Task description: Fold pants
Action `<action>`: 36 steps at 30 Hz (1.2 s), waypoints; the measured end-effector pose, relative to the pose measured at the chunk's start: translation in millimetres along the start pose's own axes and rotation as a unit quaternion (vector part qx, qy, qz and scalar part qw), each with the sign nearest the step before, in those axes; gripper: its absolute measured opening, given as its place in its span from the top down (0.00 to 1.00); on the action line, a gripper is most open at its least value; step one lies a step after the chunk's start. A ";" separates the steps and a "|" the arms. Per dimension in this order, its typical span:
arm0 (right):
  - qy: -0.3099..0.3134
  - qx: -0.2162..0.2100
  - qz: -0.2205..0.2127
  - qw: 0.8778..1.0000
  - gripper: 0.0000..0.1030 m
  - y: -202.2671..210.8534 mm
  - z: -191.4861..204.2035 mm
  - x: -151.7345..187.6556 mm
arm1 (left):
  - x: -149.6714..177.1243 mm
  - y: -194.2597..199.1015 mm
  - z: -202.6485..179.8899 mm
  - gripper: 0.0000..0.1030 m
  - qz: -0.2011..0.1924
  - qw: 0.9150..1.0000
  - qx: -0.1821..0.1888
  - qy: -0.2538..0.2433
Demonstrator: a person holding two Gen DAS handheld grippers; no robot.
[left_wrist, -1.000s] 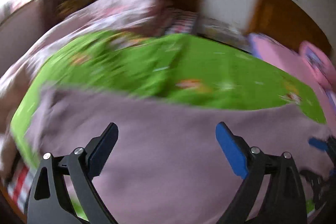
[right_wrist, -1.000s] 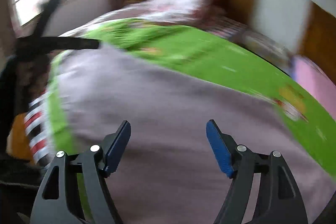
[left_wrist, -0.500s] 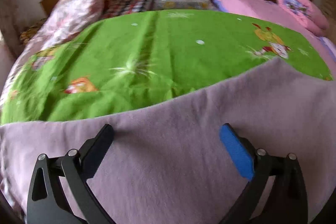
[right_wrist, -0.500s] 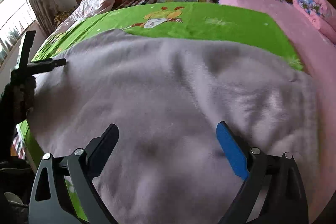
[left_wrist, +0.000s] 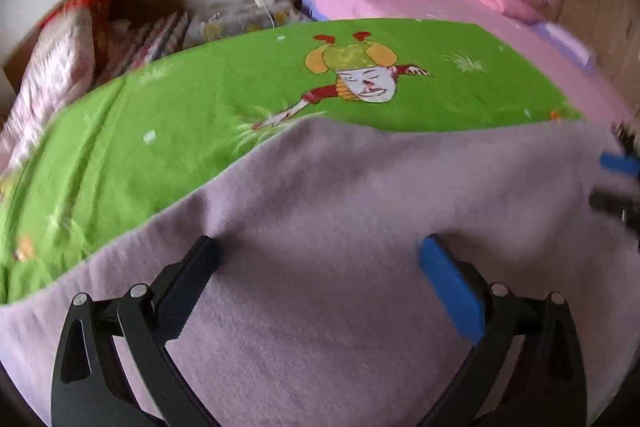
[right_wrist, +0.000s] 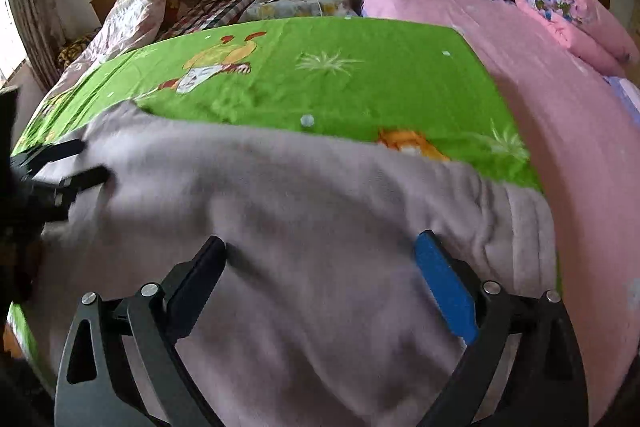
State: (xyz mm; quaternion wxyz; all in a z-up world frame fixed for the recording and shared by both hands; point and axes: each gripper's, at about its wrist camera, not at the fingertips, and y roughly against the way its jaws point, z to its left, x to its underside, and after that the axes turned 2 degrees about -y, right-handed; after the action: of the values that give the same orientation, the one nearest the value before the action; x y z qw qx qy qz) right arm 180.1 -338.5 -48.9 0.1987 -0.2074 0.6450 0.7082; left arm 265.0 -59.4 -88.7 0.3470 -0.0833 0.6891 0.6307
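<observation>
Presently we find the pants (left_wrist: 360, 227), a mauve fleece garment, spread flat on the green sheet (left_wrist: 200, 99) of the bed, covering the part of that sheet nearest the cameras. Their far edge crosses the sheet just short of the cartoon figure (left_wrist: 360, 79) printed on it.

Our left gripper (left_wrist: 316, 259) hovers low over the pants, fingers wide apart, nothing between them. Our right gripper (right_wrist: 320, 259) does likewise over the same cloth, fingers also spread and empty. We cannot tell whether any fingertip actually touches the fabric.

Relative to the pants, each tool sits toward one end: the right wrist view shows the left gripper at the cloth's left margin, and the left wrist view shows the right gripper's blue pad (left_wrist: 618, 163) at its right margin. We judge the long axis of the pants to run side to side between the two tools, across both cameras' line of sight. A bunched, gathered edge (right_wrist: 516, 223) lies just beyond the right gripper, near the pink blanket (right_wrist: 560, 115); whether it is waistband or hem we cannot say.

In our judgement no fold is yet made. The cloth lies directly under and ahead of both pairs of fingers, each arm nearest its own end.
</observation>
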 end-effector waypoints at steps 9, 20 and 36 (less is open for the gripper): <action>0.005 0.044 -0.059 0.997 0.11 59.7 -3.8 60.5 | 26.6 55.6 -75.8 0.02 -0.058 0.993 0.058 -0.084; 0.000 0.133 -0.037 0.990 0.10 54.8 12.0 64.1 | 43.7 62.9 -82.2 0.02 -0.078 0.989 0.076 -0.100; 0.364 -0.197 -0.060 0.908 0.10 20.2 426.3 7.0 | 278.2 210.4 294.9 0.02 -0.166 0.872 -0.016 0.461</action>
State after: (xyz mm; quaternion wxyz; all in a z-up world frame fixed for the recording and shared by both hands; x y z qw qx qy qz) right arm 147.2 84.4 -1.0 -0.0530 -0.5243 0.5059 0.6829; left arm 51.5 343.9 -69.6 0.0887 -0.4834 0.7366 0.4645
